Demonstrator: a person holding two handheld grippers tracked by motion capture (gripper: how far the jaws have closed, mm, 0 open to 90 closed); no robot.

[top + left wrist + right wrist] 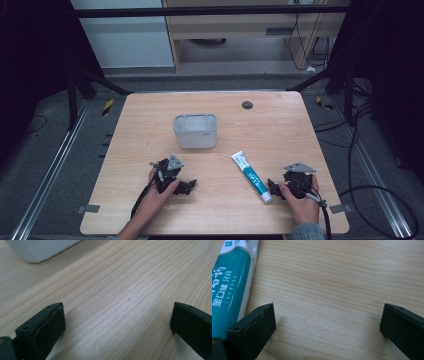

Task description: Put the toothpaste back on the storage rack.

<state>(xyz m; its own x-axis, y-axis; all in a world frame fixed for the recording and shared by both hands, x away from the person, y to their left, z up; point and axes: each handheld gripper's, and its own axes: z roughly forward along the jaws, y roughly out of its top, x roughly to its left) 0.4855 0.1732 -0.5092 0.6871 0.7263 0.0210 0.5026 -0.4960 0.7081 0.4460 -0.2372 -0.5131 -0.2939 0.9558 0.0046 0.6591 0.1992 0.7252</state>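
Lying flat on the wooden table [280, 125] is a white and teal toothpaste tube [251, 175]. From the high view I see it slanted, with its small cap end near me and its flat end pointing away toward the middle of the table.

My right gripper [278, 189] rests on the table just beside the cap end of the tube. In the right gripper view, the tube [232, 287] lies outside my jaws, along the outer side of the left one, very close to it. I cannot tell if it touches. My right jaws are spread wide apart and there is only bare wood between them. They grip nothing.

My left gripper [187, 187] rests on the table well apart from the tube, on the other side. In the left gripper view its jaws are also spread wide, with bare wood between them and nothing in their grip.

A white box [195, 131] with round corners stands farther back, near the middle of the table. A corner of it [40, 250] shows at the top of the left gripper view, ahead of those jaws and to the left.

A small dark round spot [247, 105] sits near the far edge of the table.
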